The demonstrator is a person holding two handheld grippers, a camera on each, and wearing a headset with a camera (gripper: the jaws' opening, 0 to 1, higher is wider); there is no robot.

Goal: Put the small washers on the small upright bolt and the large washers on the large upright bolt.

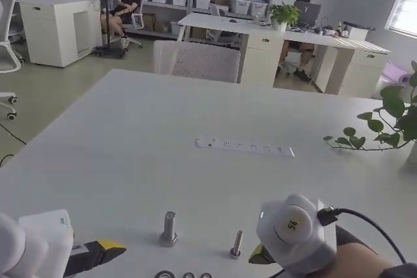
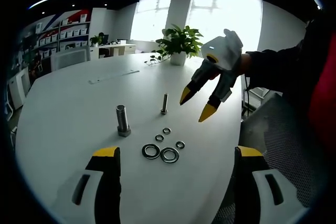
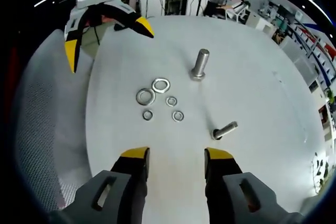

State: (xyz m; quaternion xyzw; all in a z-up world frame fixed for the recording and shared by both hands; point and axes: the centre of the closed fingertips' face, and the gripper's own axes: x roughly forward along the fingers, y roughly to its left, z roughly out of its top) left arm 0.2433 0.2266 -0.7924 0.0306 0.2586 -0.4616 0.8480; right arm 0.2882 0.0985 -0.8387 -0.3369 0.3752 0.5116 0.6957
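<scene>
Both empty with jaws spread, the left gripper (image 2: 177,152) and right gripper (image 3: 177,153) face each other across the loose washers (image 2: 162,155) lying flat on the table (image 2: 73,103), the left seemingly nearer, the large bolt (image 2: 122,120) and small bolt (image 2: 165,103) upright just beyond.

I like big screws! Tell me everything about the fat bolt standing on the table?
The large bolt looks like grey metal, a thick shaft on a wider head. It stands upright, head down, on the white table. No washer is on it and nothing else touches it. The small bolt and washers sit nearby, apart.
</scene>
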